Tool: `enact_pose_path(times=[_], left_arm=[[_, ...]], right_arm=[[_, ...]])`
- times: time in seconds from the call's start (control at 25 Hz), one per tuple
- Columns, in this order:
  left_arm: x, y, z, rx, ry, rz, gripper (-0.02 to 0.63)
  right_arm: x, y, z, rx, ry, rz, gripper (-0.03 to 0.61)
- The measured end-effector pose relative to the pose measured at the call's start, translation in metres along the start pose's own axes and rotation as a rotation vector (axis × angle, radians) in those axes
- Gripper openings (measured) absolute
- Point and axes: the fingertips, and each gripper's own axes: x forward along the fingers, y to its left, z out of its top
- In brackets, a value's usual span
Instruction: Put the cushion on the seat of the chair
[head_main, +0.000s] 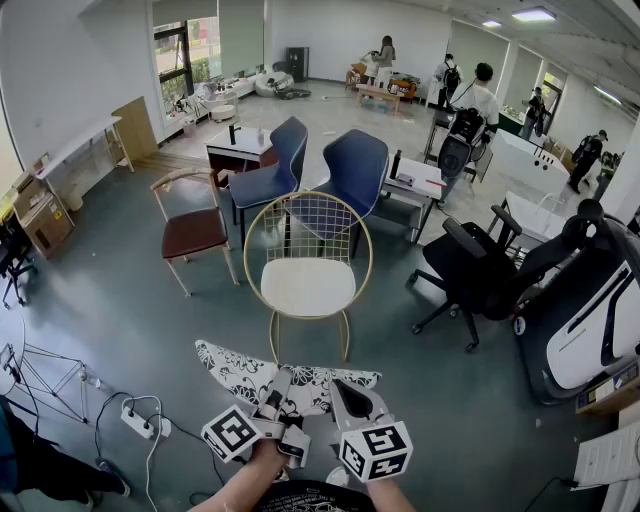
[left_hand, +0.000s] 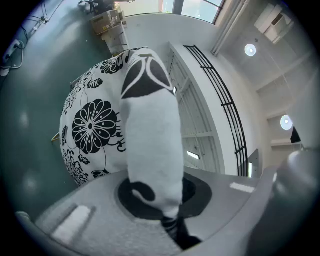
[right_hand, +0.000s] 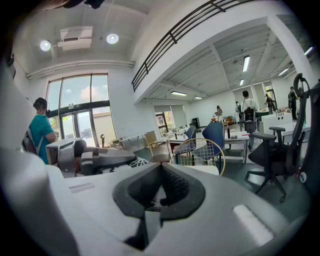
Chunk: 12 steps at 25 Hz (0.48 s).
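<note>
A black-and-white floral cushion (head_main: 262, 372) hangs low in front of me in the head view. My left gripper (head_main: 282, 398) is shut on a white fold of the cushion (left_hand: 150, 140), which fills the left gripper view. My right gripper (head_main: 345, 395) sits just right of it, at the cushion's right edge, and looks shut, with no fabric between its jaws (right_hand: 160, 169). Straight ahead stands the chair (head_main: 307, 285), with a round gold wire back and a bare white seat; it also shows in the right gripper view as the chair (right_hand: 199, 150).
A wooden chair with a brown seat (head_main: 195, 232) stands left of the gold chair and two blue chairs (head_main: 350, 175) behind it. At the right are a black office chair (head_main: 480, 275) and a white machine (head_main: 590, 320). A power strip (head_main: 140, 420) with cables lies at the lower left.
</note>
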Motion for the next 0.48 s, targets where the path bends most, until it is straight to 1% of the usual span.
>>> enact_pose_path(times=[0.12, 0.48], left_arm=[[-0.006, 0.004, 0.007, 0.007, -0.003, 0.014, 0.003], [-0.022, 0.008, 0.035, 0.006, -0.003, 0.009, 0.003]], right_arm=[[0.003, 0.007, 0.0, -0.003, -0.001, 0.003, -0.006], [0.019, 0.035, -0.002, -0.001, -0.004, 0.003, -0.006]])
